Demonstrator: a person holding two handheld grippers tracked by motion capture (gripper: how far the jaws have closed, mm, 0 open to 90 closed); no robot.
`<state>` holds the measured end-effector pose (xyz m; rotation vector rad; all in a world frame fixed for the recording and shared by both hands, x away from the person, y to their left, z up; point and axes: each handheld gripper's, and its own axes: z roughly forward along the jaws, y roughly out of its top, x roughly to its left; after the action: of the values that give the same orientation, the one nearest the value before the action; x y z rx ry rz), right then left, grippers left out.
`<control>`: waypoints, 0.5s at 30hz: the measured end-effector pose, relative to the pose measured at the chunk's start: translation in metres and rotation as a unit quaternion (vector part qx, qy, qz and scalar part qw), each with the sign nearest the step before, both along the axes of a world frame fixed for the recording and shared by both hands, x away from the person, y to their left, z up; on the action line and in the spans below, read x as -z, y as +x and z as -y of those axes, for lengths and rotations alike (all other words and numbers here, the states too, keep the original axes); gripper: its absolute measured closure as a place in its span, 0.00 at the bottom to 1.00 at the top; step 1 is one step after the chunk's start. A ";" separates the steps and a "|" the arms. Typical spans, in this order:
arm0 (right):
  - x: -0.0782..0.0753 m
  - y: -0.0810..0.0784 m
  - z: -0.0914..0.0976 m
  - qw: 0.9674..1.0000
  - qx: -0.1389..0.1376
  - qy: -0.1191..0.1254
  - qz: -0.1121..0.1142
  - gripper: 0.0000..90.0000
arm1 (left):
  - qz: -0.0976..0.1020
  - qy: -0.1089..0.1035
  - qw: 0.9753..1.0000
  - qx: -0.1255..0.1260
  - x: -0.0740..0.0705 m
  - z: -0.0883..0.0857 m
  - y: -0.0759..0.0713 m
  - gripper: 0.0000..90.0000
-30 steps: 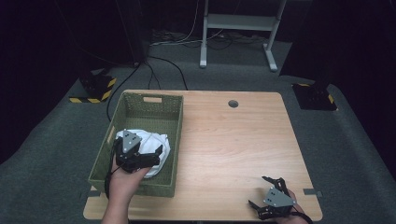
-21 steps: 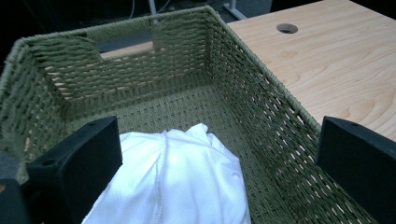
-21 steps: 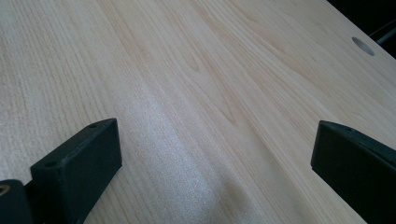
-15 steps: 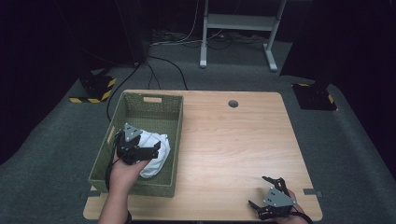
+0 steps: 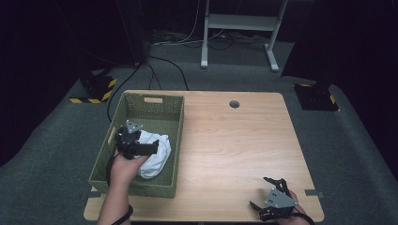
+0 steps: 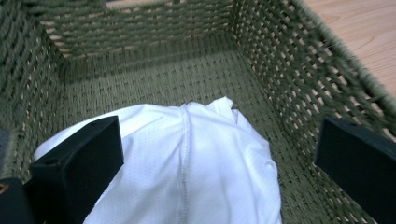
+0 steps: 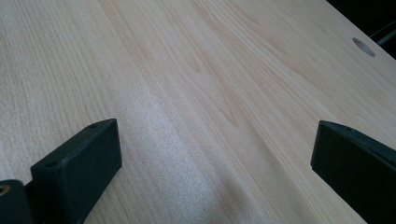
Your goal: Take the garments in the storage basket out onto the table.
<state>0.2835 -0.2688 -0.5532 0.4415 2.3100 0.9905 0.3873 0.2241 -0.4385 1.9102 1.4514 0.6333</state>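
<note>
Your left gripper [image 5: 152,149] hovers wide open over the white cloth [image 6: 196,168] in the green basket [image 5: 173,112]; next, probably lower and pinch it.

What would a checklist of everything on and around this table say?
Surface: pale wooden table, bare apart from the basket, with a round hole near its far edge.
Job's things: crumpled white cloth lying inside the green woven basket at the table's left.
Clutter: nothing seen.
Grippers: left gripper open, over the cloth inside the basket; right gripper open, above bare wood at the near right corner.
Cables: black cables run across the floor behind the table.
Surroundings: grey carpet, white metal stand, yellow-and-black striped floor blocks, dark background.
</note>
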 end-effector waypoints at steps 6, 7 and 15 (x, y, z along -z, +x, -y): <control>0.000 0.000 0.000 1.000 0.000 0.000 0.000 0.02 | -0.040 0.008 0.999 -0.006 0.009 -0.001 0.010 0.02; 0.000 0.000 0.000 1.000 -0.001 0.000 0.000 0.02 | -0.045 0.008 0.999 -0.009 0.012 -0.002 0.011 0.02; 0.000 0.000 0.000 1.000 -0.001 0.000 0.000 0.02 | -0.084 0.015 0.996 -0.021 0.023 -0.003 0.019 0.03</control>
<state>0.2834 -0.2688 -0.5532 0.4383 2.3112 0.9918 0.4063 0.2270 -0.4611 2.0014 1.5995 0.5267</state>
